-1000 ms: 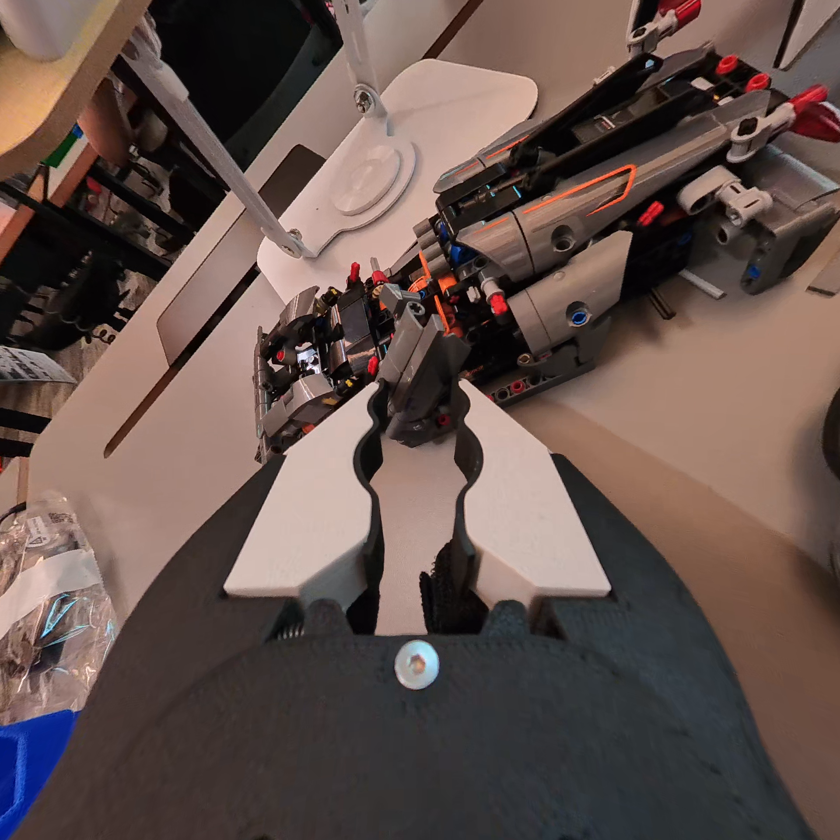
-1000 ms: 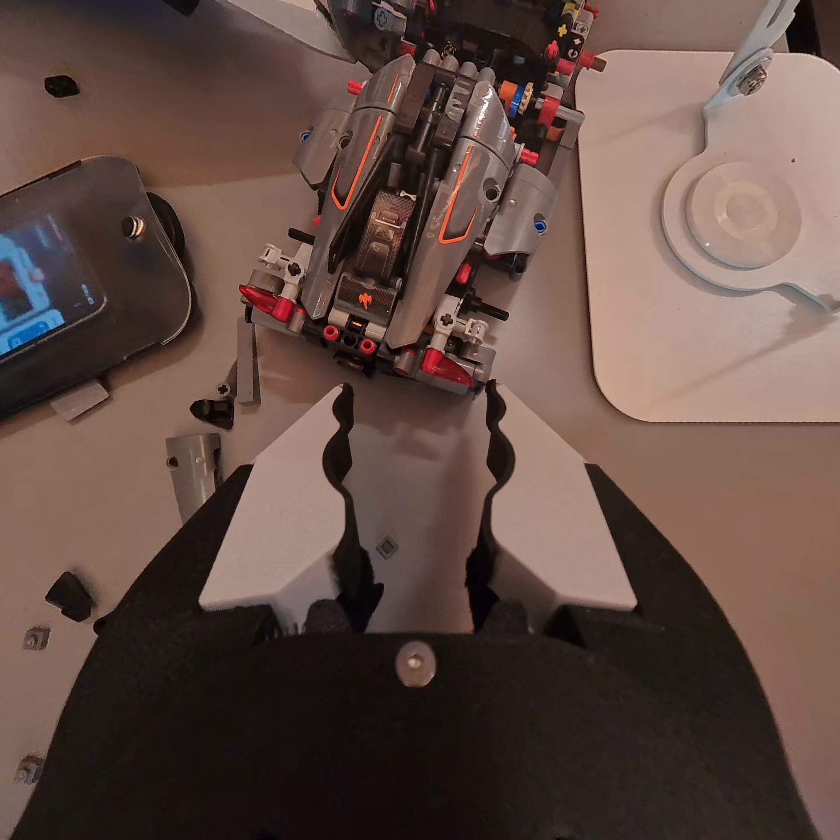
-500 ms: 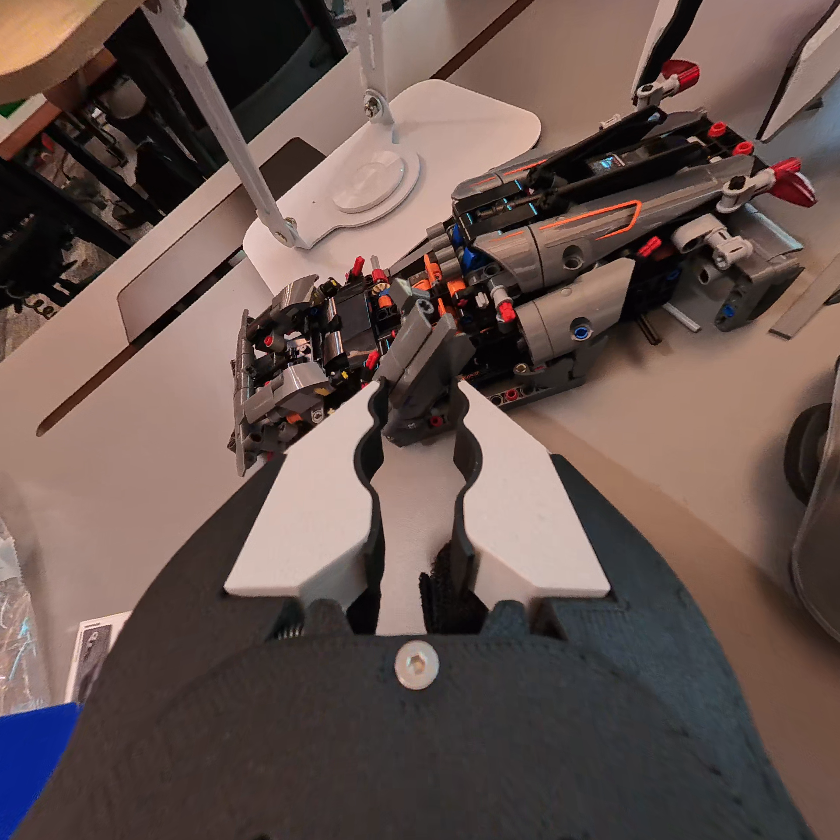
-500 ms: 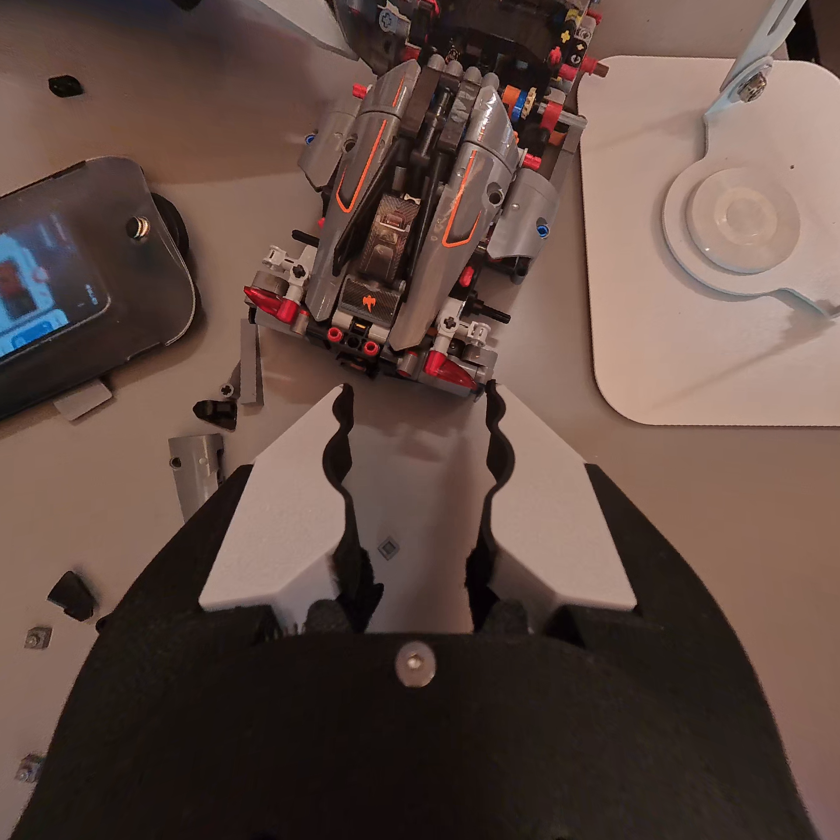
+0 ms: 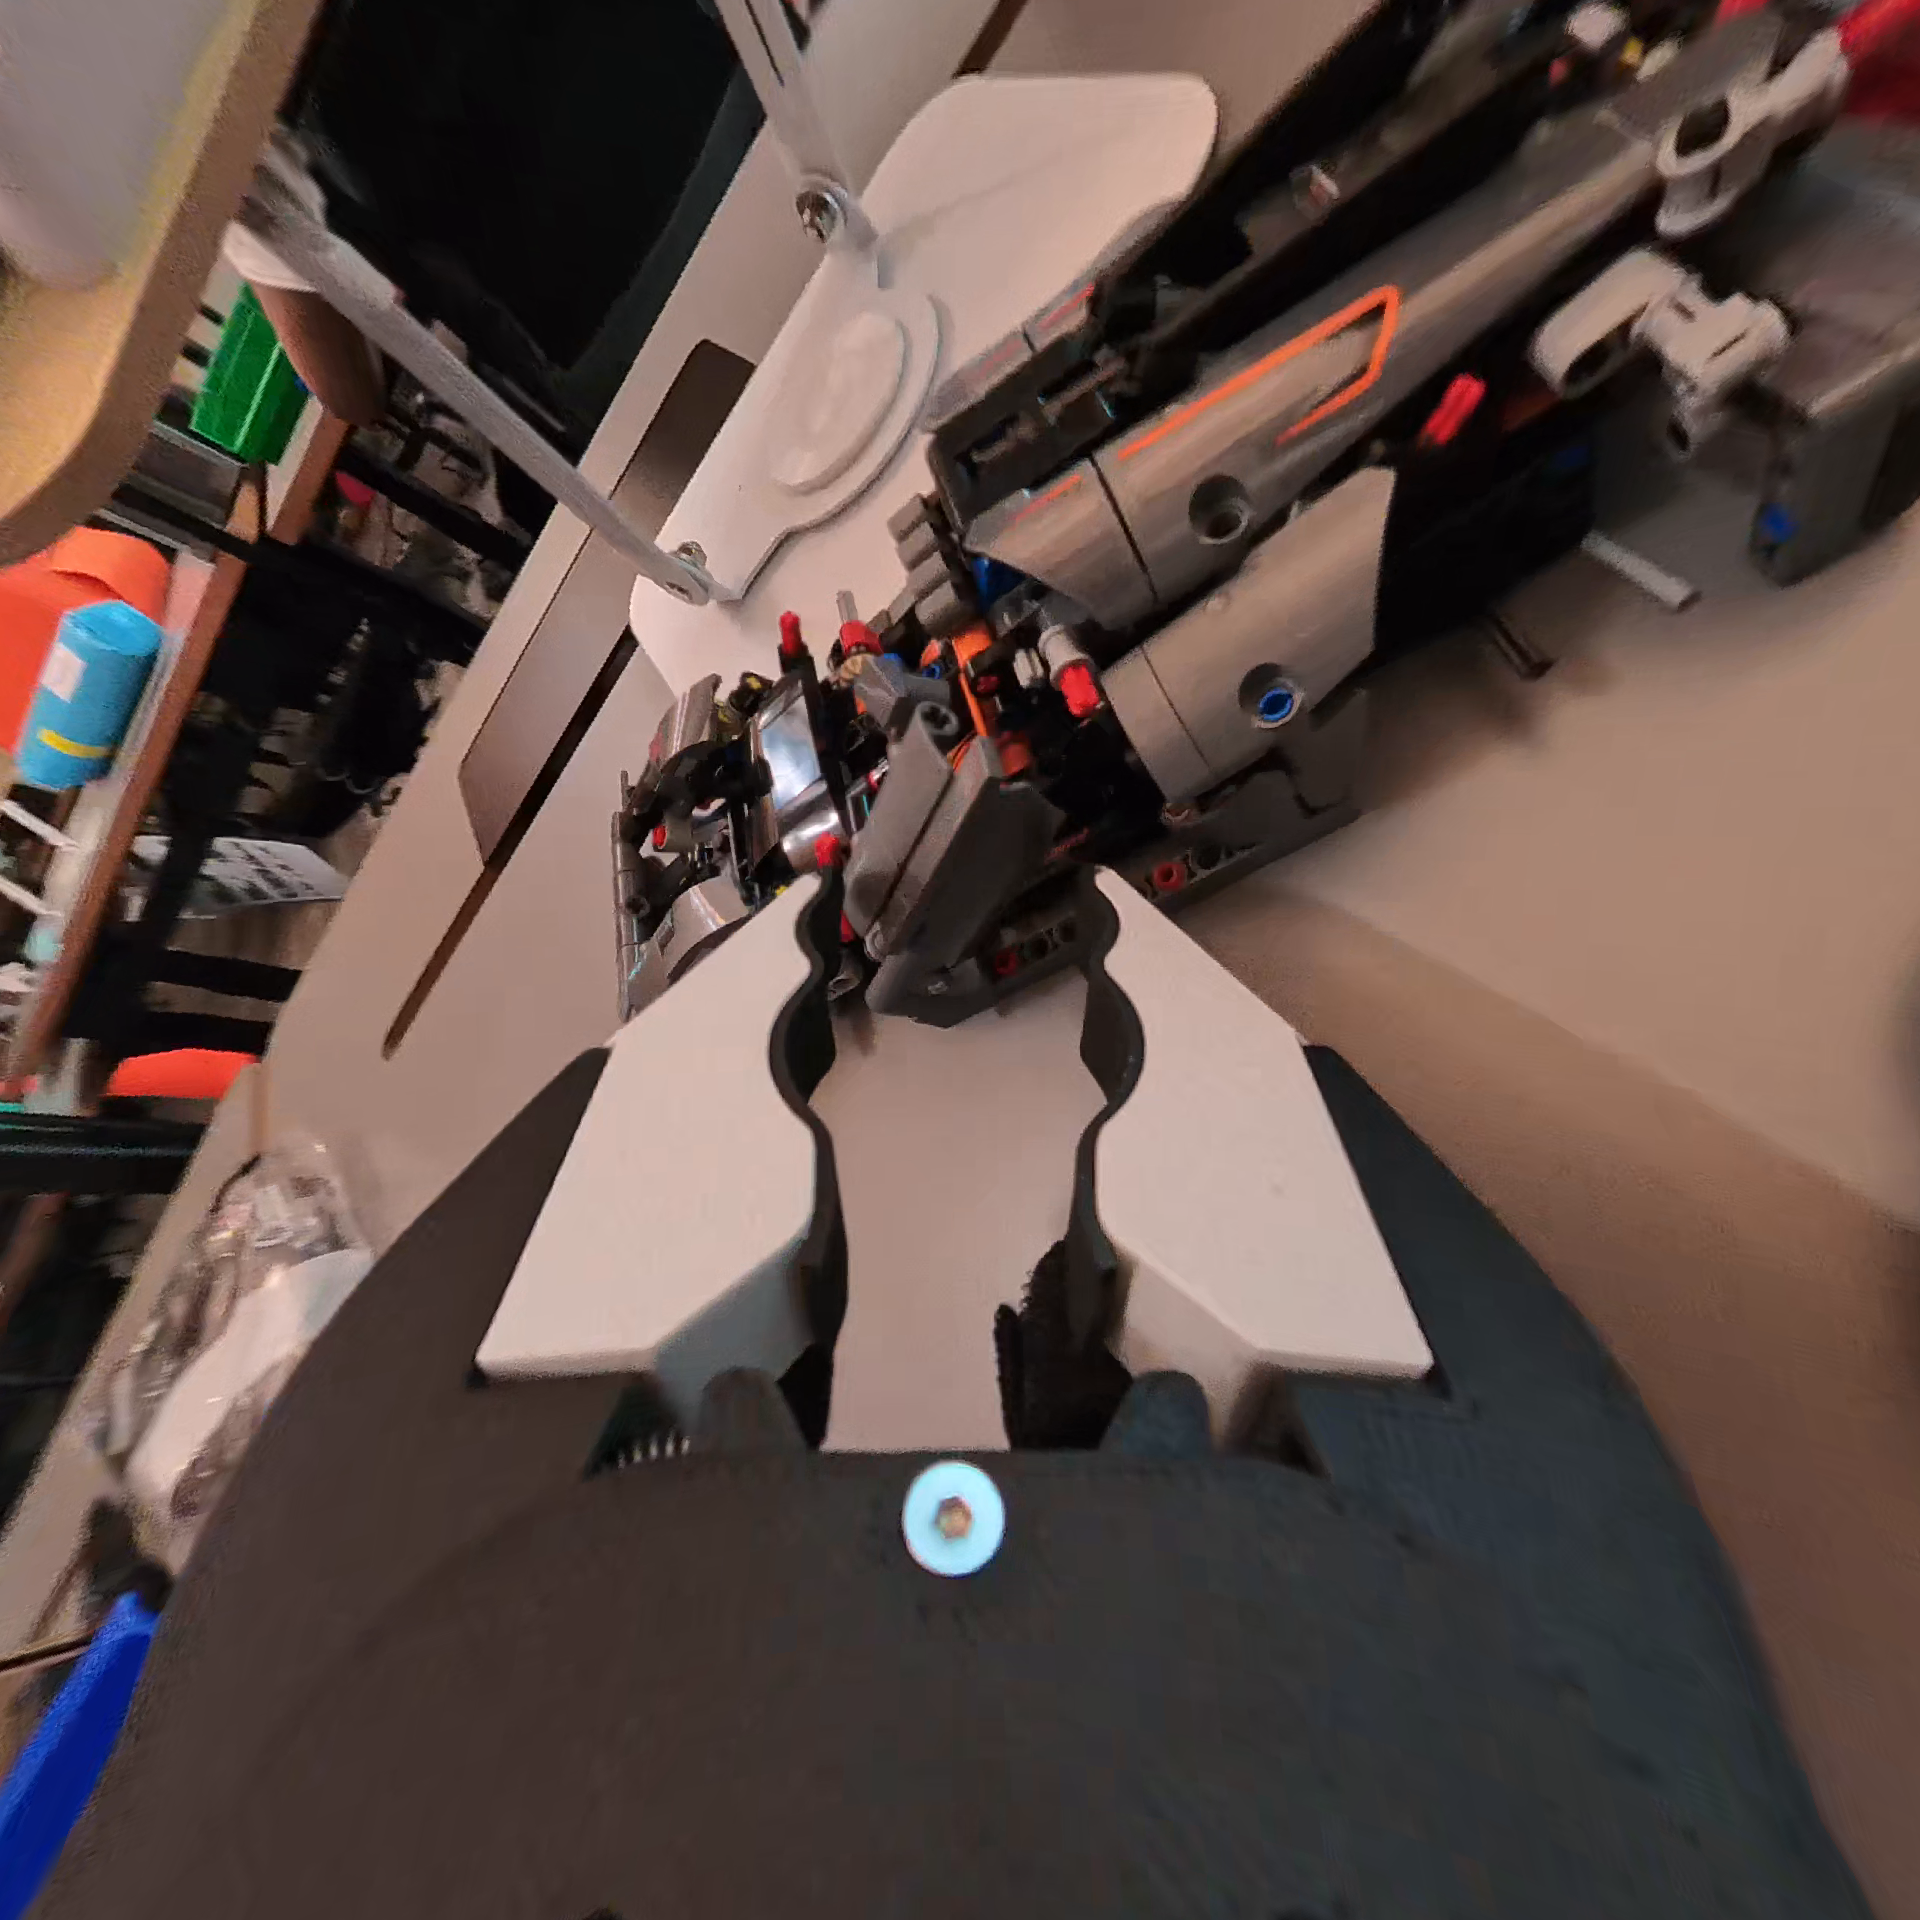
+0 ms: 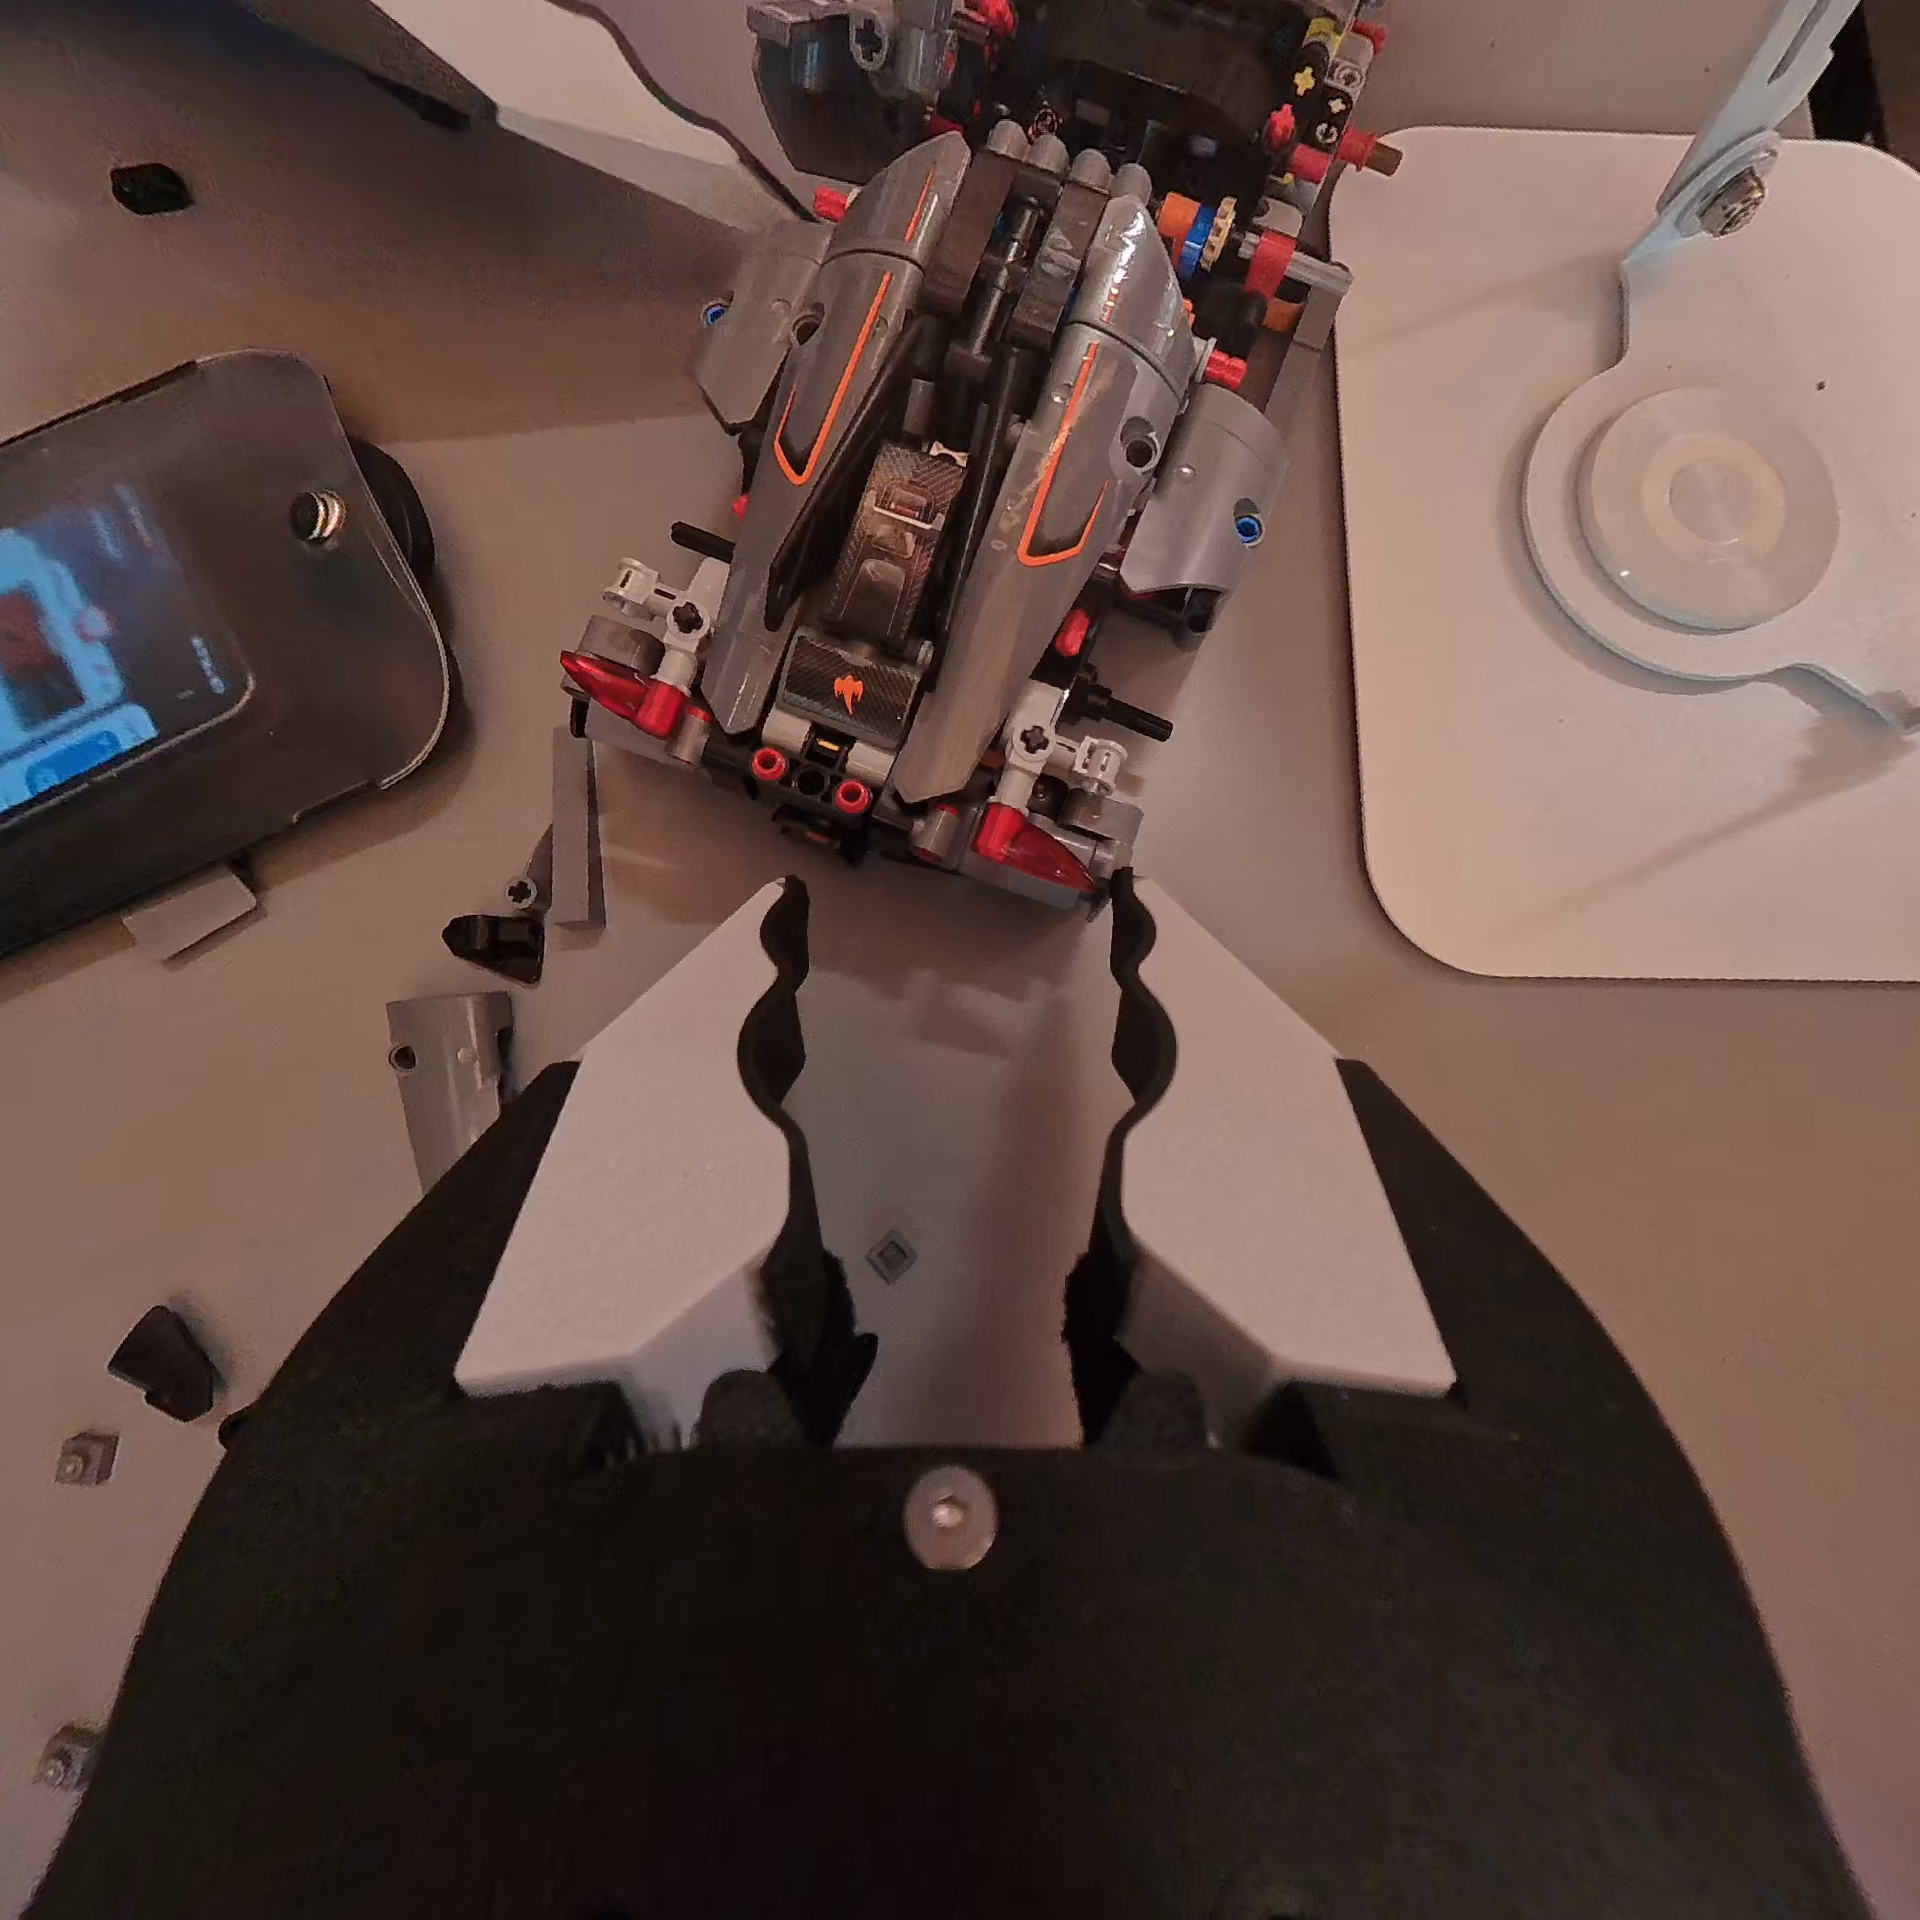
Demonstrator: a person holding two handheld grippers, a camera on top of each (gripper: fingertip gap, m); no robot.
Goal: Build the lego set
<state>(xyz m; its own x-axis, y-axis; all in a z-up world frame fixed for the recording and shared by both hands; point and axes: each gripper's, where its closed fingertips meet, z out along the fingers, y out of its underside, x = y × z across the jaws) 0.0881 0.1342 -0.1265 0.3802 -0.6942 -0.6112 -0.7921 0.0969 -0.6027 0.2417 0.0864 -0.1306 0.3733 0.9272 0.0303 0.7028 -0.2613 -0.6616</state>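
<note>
Left wrist view shows the left gripper (image 5: 956, 914) with its white fingers spread around a dark grey angled side-panel block (image 5: 945, 862) of the grey, black and orange brick-built car (image 5: 1195, 582); whether the tips actually press on it cannot be told, since the gap looks a little wider than the block. That block sits right at the fingertips, on the near flank of the car, and the car's long body runs away up and to the right of the claw across the pale tabletop (image 5: 1558, 935). Beyond the tips to the left lies a white flat stand plate (image 5: 1018, 187). Right wrist view shows the right gripper (image 6: 951, 894) released and empty, hovering just short of the car's tail with its red lamp pieces (image 6: 1023, 836). Left of this claw lie loose parts: a light grey curved panel (image 6: 447, 1060), a small black connector (image 6: 499, 940) and a grey flat strip (image 6: 577, 831), near a dark phone-like screen (image 6: 156, 644). Judging by this, the body is largely assembled, while wheels and those loose panels remain to fit.
</note>
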